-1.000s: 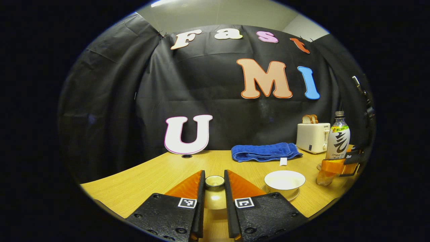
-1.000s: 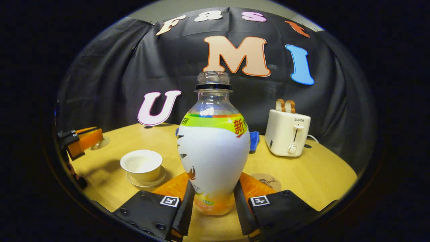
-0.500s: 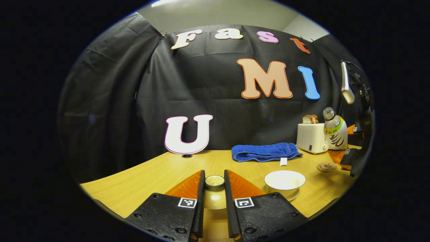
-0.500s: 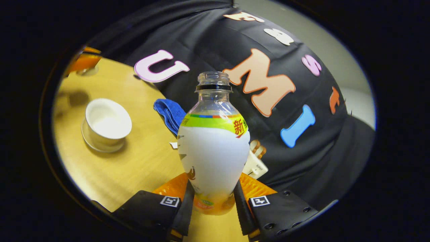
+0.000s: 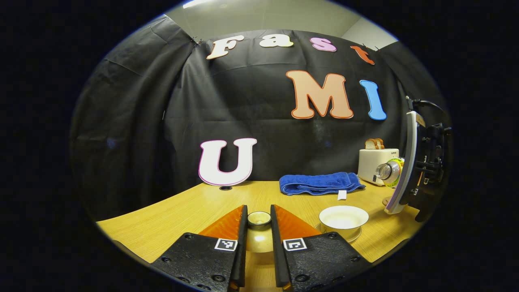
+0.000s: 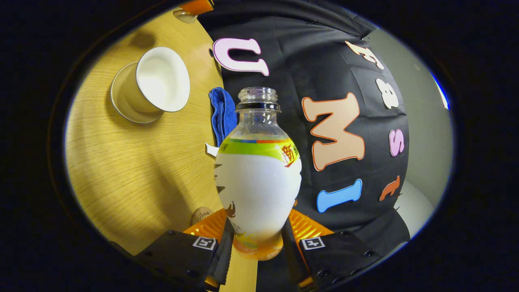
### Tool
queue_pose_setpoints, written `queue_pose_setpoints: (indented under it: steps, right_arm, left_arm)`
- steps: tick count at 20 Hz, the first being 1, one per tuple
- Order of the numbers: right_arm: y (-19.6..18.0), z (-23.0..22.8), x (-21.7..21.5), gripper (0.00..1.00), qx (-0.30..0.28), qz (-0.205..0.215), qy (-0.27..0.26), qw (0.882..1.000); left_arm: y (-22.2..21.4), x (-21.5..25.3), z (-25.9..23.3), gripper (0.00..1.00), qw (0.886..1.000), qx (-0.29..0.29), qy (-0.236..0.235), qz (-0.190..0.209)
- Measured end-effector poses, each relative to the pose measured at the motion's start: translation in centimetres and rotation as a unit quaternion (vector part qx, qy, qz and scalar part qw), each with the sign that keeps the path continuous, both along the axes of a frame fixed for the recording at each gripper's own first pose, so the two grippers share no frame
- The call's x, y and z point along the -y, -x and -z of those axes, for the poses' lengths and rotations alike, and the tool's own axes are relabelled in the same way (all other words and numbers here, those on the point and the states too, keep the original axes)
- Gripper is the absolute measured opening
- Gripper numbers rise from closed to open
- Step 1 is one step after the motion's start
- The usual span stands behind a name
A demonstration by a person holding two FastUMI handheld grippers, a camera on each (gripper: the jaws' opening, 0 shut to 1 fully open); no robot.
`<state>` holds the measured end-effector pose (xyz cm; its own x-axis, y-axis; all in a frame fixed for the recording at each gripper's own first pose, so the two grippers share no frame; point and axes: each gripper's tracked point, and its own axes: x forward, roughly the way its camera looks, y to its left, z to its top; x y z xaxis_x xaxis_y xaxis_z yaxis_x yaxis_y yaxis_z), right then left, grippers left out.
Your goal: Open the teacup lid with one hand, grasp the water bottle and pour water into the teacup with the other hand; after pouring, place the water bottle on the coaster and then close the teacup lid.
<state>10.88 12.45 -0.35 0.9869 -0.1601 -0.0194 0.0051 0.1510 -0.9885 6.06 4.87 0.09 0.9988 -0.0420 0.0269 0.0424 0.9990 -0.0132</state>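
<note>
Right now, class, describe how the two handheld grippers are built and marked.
The left gripper and right gripper share one build: two flat fingers, each rising from a black textured block with round screw heads and a small square black-and-white marker. In the left gripper view the right gripper's body appears farther off as black hardware with a pale curved plate and a black cable on top.
</note>
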Motion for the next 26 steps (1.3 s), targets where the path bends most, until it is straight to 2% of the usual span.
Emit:
queue_pose_setpoints:
  steps: [3, 10, 26]
  right_arm:
    - [-0.2, -1.1, -0.6, 0.62, 0.012, -0.006, 0.047, 0.999]
    - [-0.8, -0.7, -1.8, 0.62, 0.006, -0.019, 0.096, 0.995]
    - [-0.3, -2.2, -3.5, 0.62, 0.035, -0.039, 0.223, 0.973]
  left_arm:
    - [0.0, 0.0, 0.0, 0.27, 1.000, 0.000, 0.000, 0.000]
    - [0.0, 0.0, 0.0, 0.26, 1.000, 0.000, 0.000, 0.000]
    - [0.1, 0.0, 0.0, 0.26, 1.000, -0.001, 0.001, 0.001]
